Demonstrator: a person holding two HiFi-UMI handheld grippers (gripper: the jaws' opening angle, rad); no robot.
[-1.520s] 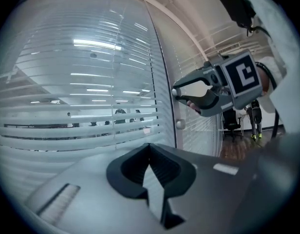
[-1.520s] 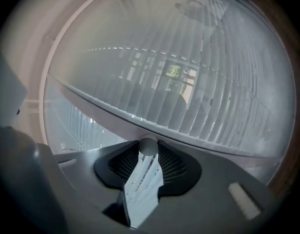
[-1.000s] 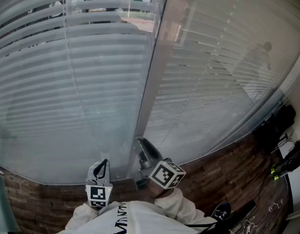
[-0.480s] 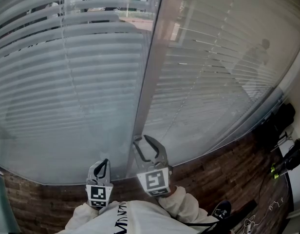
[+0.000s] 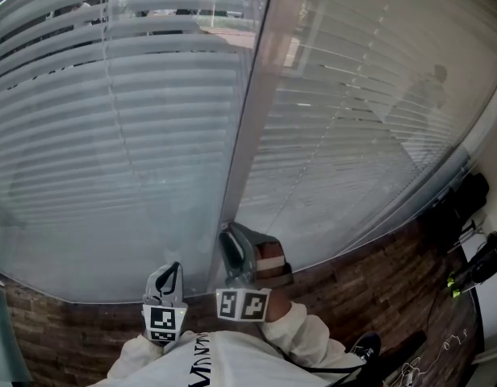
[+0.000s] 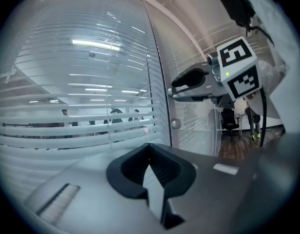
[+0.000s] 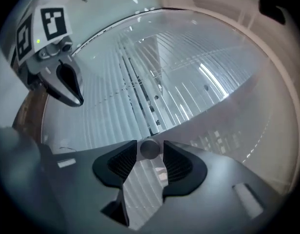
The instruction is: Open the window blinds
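White slatted blinds (image 5: 111, 127) hang behind glass on both sides of a grey upright frame (image 5: 244, 135). A small round knob (image 7: 150, 149) sticks out of that frame low down; it also shows as the knob (image 6: 176, 124) in the left gripper view. My right gripper (image 7: 150, 148) points at it with the knob between its fingertips. Its jaws have just been opening, and a thin gap shows on each side of the knob. In the head view the right gripper (image 5: 230, 239) sits against the frame's foot. My left gripper (image 5: 169, 272) hovers beside it, shut and empty.
The floor is dark wood planks (image 5: 369, 272). A black bag (image 5: 466, 200) and cables lie at the right. An office chair (image 6: 229, 118) stands behind the right-hand glass. People are visible through the upper slat gaps.
The right gripper has rolled far round about its own axis at the knob; its marker cube has swung from the right side to below. The left gripper has kept still.
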